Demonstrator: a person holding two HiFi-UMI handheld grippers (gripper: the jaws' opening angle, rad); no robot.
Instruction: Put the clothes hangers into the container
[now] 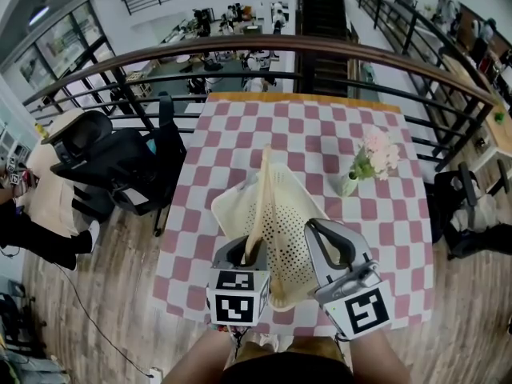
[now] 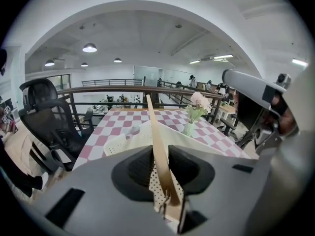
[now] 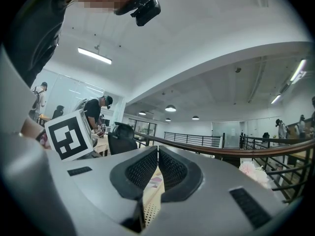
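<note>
Wood, pale, flat and thin. Head view: the clothes hanger (image 1: 261, 198) stands near upright over the cream perforated container (image 1: 232, 206) on the checked tablecloth (image 1: 320, 142).

Left gripper view: the left gripper (image 2: 158, 154) has its jaws slightly apart, with the hanger loose between black textured pads (image 2: 138, 168). Unsupported, it may topple past the rim.

Right gripper view: the right gripper (image 3: 158, 156) has its jaws together and holds nothing.

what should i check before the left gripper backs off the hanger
1. Wooden hanger over container: ok.
2. Left gripper released: ok, a gap shows beside the hanger.
3. Hanger's lower end resting in the container: cannot tell, the gripper hides it.
4. Hanger lying flat: not ok, it slants up past the rim.
5. Right gripper steadying container: ok, shut on its wall.
6. Flower vase clear: ok, stands apart.
</note>
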